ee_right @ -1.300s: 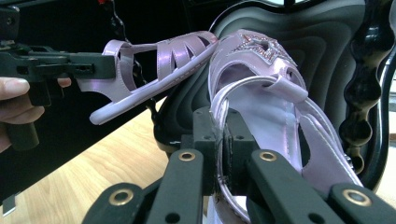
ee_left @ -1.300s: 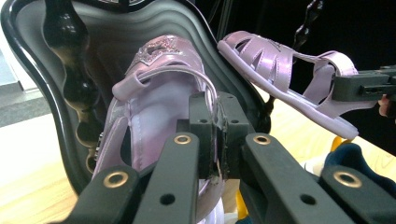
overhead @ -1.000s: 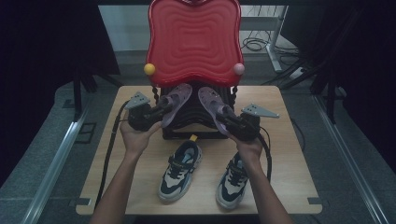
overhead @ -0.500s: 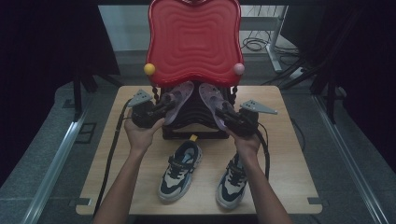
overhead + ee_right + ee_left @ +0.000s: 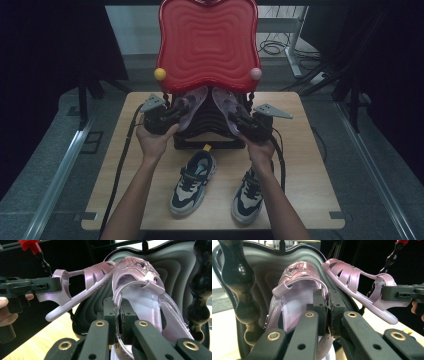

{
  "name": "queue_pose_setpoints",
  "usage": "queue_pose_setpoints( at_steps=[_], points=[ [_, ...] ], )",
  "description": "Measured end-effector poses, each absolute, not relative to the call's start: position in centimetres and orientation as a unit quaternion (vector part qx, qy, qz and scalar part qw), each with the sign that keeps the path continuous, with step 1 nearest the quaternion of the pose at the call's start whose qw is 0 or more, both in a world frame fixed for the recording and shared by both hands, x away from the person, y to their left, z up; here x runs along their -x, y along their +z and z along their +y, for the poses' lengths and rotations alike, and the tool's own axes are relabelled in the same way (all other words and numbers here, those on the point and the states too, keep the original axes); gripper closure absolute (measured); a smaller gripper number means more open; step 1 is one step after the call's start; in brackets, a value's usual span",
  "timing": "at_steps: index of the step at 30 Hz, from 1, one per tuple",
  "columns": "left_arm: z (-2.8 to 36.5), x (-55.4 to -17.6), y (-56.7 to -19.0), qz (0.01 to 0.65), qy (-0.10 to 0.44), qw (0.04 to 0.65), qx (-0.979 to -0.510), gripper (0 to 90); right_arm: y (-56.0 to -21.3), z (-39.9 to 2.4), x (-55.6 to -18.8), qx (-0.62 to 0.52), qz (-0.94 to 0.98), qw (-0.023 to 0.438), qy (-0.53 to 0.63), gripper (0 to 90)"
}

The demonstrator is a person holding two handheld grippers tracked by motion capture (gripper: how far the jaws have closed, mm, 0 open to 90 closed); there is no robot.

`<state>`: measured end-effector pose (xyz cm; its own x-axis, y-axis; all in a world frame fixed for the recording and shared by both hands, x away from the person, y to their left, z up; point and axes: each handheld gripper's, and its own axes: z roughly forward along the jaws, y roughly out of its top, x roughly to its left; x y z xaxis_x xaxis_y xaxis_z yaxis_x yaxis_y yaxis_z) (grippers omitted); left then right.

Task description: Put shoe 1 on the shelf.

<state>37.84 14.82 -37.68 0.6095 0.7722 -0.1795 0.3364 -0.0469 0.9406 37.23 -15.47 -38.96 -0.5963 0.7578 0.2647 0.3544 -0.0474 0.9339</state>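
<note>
Two lilac sandals lean toe-up against the ribbed black rack point(image 5: 207, 127) under its red wavy panel point(image 5: 207, 45). My left gripper point(image 5: 179, 114) is shut on the heel edge of the left sandal point(image 5: 194, 101). In the left gripper view, the jaws point(image 5: 327, 311) pinch that sandal point(image 5: 294, 287). The right gripper point(image 5: 239, 120) is shut on the heel strap of the right sandal point(image 5: 224, 102). The right gripper view has its jaws point(image 5: 117, 315) clamped on the strap of this sandal point(image 5: 147, 295), with the left sandal point(image 5: 82, 282) beside it.
A pair of dark and cream sneakers point(image 5: 192, 182) point(image 5: 248, 195) stands on the wooden table point(image 5: 310, 165) in front of the rack, between the person's forearms. A yellow knob point(image 5: 160, 74) and a pink knob point(image 5: 255, 74) flank the red panel. Cables trail off both grippers.
</note>
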Motion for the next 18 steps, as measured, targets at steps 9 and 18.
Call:
queue_pose_setpoints(
  at_steps=[9, 18],
  points=[
    [14.4, -38.5, -37.9, 0.399, 0.206, 0.565, -0.692, 86.5, -39.2, -14.9, -38.1, -0.428, 0.661, 0.178, 0.591, 86.6],
    [13.8, -39.3, -38.2, 0.4, 0.219, 0.567, -0.686, 86.5, -39.6, -14.3, -39.0, -0.438, 0.654, 0.185, 0.589, 86.6]
  ],
)
